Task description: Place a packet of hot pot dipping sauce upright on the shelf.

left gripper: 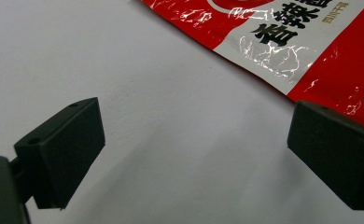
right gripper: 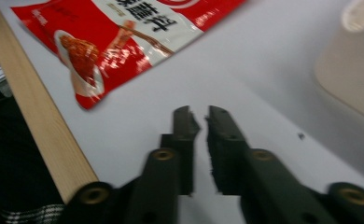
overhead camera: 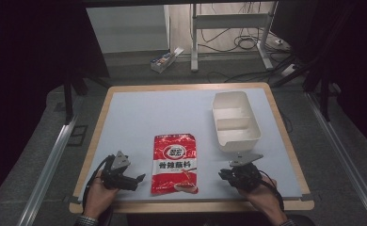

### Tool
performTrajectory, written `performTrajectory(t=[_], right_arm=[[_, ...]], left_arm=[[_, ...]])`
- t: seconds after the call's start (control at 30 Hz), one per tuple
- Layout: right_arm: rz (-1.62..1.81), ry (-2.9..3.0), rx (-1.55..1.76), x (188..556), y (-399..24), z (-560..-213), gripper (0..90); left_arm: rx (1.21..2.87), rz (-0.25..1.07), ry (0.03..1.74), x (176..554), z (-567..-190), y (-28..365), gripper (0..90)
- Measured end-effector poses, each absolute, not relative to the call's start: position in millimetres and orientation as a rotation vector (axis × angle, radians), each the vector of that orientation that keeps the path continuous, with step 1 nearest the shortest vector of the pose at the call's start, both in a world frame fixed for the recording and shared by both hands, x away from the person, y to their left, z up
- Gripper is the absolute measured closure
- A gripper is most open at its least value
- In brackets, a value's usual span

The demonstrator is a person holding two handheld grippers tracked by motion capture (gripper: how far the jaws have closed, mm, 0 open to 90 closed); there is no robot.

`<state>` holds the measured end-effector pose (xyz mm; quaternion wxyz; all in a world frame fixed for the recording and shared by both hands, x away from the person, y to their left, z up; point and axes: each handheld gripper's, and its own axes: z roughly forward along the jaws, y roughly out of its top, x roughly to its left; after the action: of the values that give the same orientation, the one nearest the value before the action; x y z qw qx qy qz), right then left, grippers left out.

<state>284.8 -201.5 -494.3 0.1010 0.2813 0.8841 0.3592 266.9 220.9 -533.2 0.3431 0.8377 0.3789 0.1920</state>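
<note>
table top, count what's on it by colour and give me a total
red: 1, the red snack packet
white: 1, the white two-compartment container
black: 2, the left gripper with jaws open and the right gripper with jaws shut on nothing
total: 4

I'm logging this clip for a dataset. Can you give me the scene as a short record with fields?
surface: pale table top with wooden edge
main item: red snack pouch, lying flat near the front edge
container: white two-compartment box, far right, both compartments look empty
left hand-held gripper: jaws open, nothing between them, beside the pouch
right hand-held gripper: jaws shut, holding nothing, between pouch and box
contact: neither gripper touches the pouch
</note>
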Motion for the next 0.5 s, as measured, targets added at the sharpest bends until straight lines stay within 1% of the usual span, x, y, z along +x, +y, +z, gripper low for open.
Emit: performTrajectory(t=[0.07,0.5], right_arm=[[1.056,2.625,0.805,285,-196,-495,89.0],[1.041,2.736,0.756,292,-158,-516,89.1]], left_arm=[[2.180,0.501,0.984,267,-533,221,3.7],[2.175,0.506,0.988,267,-533,221,3.7]])
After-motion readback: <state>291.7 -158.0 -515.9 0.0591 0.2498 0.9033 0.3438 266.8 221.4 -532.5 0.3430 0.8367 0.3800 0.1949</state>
